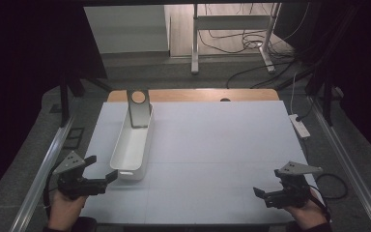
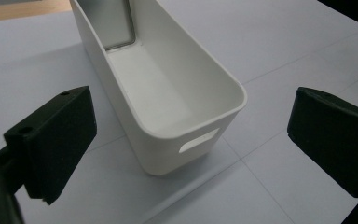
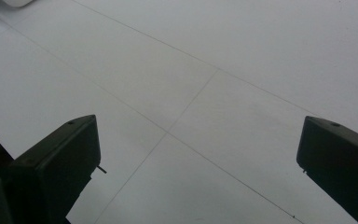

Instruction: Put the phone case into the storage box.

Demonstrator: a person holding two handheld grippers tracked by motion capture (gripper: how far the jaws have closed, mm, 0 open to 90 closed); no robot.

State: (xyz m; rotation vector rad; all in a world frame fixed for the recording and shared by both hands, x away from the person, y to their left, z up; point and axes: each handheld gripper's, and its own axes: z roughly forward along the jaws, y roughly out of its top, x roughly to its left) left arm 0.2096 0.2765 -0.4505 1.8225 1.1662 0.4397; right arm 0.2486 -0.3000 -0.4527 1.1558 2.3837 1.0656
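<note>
Left hand-held gripper (image 1: pixel 101 167) hovered with jaws spread wide just beside the white bin's (image 1: pixel 131 145) near end; right hand-held gripper (image 1: pixel 265 192), equally agape, hung over the worktop (image 1: pixel 212 145).

metal stand (image 2: pixel 116 23) top cut off, bin (image 3: pixel 16 2) barely visible

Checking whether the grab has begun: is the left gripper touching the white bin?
Apart. The left gripper view shows the left gripper open, table visible between each jaw and the white bin.
</note>
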